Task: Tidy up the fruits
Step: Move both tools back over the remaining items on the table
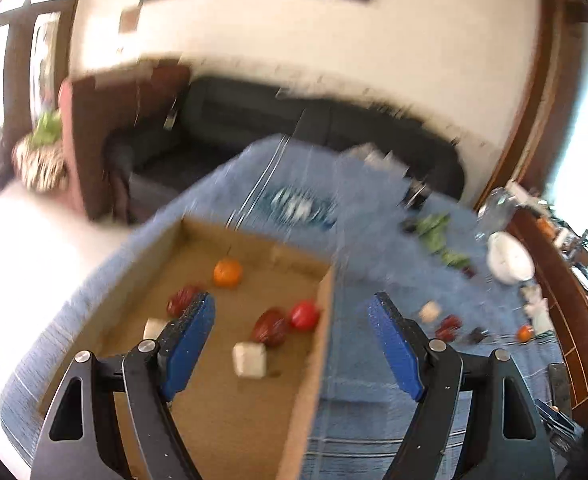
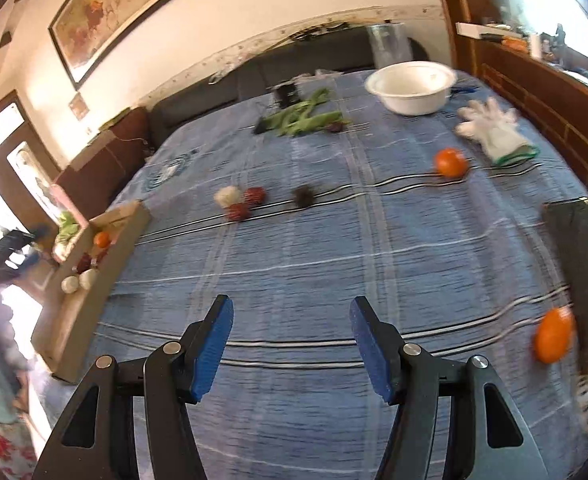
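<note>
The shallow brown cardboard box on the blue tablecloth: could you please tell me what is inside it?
The shallow brown cardboard box holds an orange fruit, three red fruits, and two whitish pieces. The left tool hides part of the floor.

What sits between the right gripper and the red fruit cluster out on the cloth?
Nothing visible. The right gripper is open and empty, and only bare blue tablecloth lies between it and the red fruits. The cardboard box sits off to the left, clear of that line.
</note>
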The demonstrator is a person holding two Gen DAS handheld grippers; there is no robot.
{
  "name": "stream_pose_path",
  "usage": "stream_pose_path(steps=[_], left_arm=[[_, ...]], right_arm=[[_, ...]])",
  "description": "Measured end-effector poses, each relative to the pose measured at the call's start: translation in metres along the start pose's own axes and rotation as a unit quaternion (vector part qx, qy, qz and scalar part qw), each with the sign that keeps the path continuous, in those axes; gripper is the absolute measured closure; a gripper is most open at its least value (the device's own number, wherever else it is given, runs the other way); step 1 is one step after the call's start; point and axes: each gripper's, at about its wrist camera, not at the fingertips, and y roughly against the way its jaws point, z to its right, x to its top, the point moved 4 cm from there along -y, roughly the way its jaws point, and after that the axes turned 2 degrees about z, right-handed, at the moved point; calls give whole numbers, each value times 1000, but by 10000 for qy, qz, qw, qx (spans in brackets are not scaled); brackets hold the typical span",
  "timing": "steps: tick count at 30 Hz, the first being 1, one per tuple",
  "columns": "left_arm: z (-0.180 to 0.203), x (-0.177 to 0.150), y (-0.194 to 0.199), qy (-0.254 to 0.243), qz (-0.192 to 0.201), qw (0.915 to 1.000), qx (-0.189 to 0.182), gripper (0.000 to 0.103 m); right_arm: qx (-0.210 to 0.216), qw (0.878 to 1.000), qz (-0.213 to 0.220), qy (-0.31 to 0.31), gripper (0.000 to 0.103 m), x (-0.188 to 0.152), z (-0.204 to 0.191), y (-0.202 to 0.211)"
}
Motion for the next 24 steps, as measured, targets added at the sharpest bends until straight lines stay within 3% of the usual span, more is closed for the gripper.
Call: stream_pose_path(steps=[3, 10, 13, 18, 24], left_arm=[[23, 9, 14, -125, 168, 9995, -249, 19], [72, 7, -3, -340, -218, 9956, -849, 18], [86, 0, -12, -370, -363, 9943, -934, 18], [108, -16, -38, -508, -653, 9918, -977, 19], [129, -34, -77, -737, -994, 9877, -953, 19]], right_arm=[[-202, 9997, 13, -154, 36, 8, 23, 2], [-724, 9956, 485, -335, 36, 53, 69, 29], [-1057, 9912, 612, -514, 26, 75, 86, 34], [-1037, 9908, 511, -699, 25, 95, 95, 10], [-1053, 9908, 268, -807, 25, 96, 95, -34]])
